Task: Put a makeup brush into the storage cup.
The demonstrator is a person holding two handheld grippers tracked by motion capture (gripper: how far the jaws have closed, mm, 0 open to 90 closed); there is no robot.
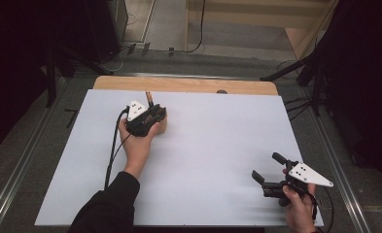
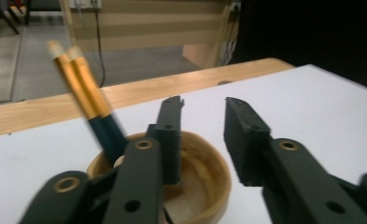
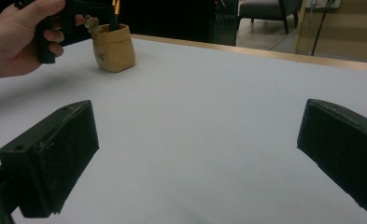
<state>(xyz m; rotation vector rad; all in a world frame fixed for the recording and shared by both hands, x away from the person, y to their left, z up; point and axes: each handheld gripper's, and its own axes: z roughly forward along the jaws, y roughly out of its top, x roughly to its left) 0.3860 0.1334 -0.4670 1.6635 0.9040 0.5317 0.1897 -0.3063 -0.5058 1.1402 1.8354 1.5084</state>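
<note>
Over at the far left, left gripper (image 2: pixel 202 105) hangs open above the wooden cup (image 2: pixel 209 179) with pencils (image 2: pixel 85 95); right gripper (image 1: pixel 265 167) sits wide open, near right.

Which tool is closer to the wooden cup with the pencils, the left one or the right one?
Left. The left tool hangs directly over the wooden cup, its jaws open above the rim beside the pencils. The right tool stays far away near the table's front right corner.

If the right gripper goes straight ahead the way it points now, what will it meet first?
Probably nothing soon: the right gripper, jaws wide apart, looks along bare white table surface. The tan wooden cup holding pencils stands left of that line, though depth is hard to judge.
</note>
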